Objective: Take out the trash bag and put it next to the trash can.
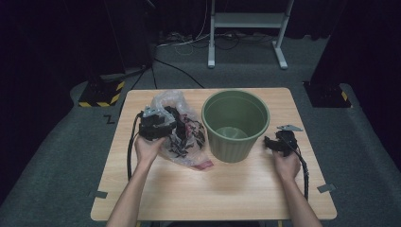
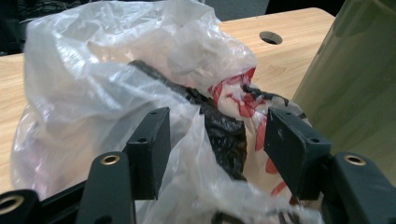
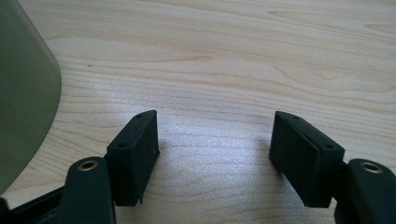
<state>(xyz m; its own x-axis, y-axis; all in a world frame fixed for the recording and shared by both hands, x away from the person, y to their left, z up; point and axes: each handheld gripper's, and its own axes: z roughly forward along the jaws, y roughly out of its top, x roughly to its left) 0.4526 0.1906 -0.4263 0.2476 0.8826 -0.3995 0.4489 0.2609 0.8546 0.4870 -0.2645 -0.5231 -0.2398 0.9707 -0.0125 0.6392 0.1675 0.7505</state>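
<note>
The clear plastic bag [image 2: 116, 84], crumpled and printed in red, with something black bundled inside, lay on the desk [image 1: 222, 189] just beside the green bin [image 1: 235, 124], on the bin's left in the high view, probably placed there so it could go into or over the bin. The left hand-held gripper [image 2: 215, 140] pointed into the bag with its jaws apart; loose film sat between them, but the pads did not press on it. The right hand-held gripper [image 3: 215, 149] rested on the bin's other side, jaws apart over bare wood with nothing between them, seemingly waiting to steady the bin. What the black material inside was could not be made out, and the bag's opening was hidden in the folds.
</note>
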